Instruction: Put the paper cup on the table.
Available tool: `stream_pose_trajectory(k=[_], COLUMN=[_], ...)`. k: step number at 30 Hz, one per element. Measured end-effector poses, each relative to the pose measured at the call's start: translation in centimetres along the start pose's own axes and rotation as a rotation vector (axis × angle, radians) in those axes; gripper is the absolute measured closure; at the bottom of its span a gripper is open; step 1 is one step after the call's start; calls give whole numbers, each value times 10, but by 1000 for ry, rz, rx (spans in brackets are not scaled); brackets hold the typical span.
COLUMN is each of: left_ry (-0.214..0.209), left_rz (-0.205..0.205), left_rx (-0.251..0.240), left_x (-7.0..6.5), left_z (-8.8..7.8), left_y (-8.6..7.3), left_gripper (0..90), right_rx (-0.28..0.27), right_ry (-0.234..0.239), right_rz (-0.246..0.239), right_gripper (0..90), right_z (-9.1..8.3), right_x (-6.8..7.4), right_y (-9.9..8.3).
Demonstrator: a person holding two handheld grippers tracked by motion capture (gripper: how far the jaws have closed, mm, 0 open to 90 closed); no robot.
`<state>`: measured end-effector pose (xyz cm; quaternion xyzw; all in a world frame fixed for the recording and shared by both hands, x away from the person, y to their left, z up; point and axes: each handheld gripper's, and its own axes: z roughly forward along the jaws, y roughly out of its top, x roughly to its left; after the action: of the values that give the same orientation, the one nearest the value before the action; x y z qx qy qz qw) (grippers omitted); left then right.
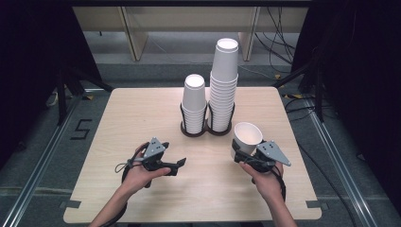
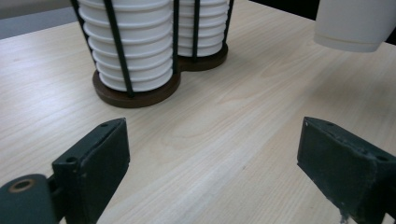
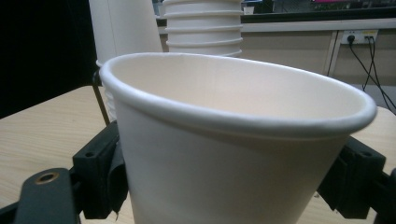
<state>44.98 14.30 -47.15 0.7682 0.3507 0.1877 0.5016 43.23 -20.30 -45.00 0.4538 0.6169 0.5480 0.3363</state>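
The right tongs (image 1: 242, 156) are clamped on a single white paper cup (image 1: 246, 138), one jaw on each side of its wall; the cup is held mouth-up, tilted, and just clear of the bench (image 1: 142, 109). In the right gripper view its rim (image 3: 233, 116) sits right above the jaws. The left tongs (image 1: 178, 165) are spread wide with nothing between them, jaws hovering low over bare wood and pointing toward the cup.

Beyond both tongs, at the middle of the bench, stands a dark twin-ring cup holder (image 1: 206, 130) with two stacks: a shorter stack (image 1: 194, 106) on the left-tongs side and a taller stack (image 1: 223, 80) on the right-tongs side.

Likely the cup is either just taken from a stack or headed for one. To do it well, keep the squeeze light so the thin wall does not buckle. If it goes onto a stack, turn it mouth-down first, then lower it straight over the top. The free left tongs could steady the holder's wire uprights (image 2: 114, 42) so the tall stack does not lean.
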Motion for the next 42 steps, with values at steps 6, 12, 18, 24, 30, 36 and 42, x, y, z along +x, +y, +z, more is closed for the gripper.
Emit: stream_pose_trajectory(k=[6, 12, 18, 24, 30, 36, 42], left_ry=[33, 63, 64, 79, 86, 87, 84], left_rz=[-22, -43, -57, -61, -62, -62, -66], left_rx=[-18, -24, -43, -31, -25, -17, -27], left_x=[6, 13, 16, 17, 19, 19, 19], left_z=[-6, -11, -14, -17, -14, -14, -15], left_y=[-9, -16, -20, -23, -24, -26, -26], left_gripper=[94, 94, 94, 95, 95, 95, 95], right_rx=[3, 24, 49, 97, 117, 134, 134], right_ry=[-7, -27, -72, -74, -74, -58, -58], right_rz=[-45, -40, -71, -60, -143, -122, -129], right_gripper=[166, 166, 164, 164, 161, 157, 143], right_z=[-2, -10, -17, -18, -15, -14, -17], right_x=[-5, -14, -21, -22, -26, -24, -24], right_y=[-2, -10, -17, -31, -40, -42, -44])
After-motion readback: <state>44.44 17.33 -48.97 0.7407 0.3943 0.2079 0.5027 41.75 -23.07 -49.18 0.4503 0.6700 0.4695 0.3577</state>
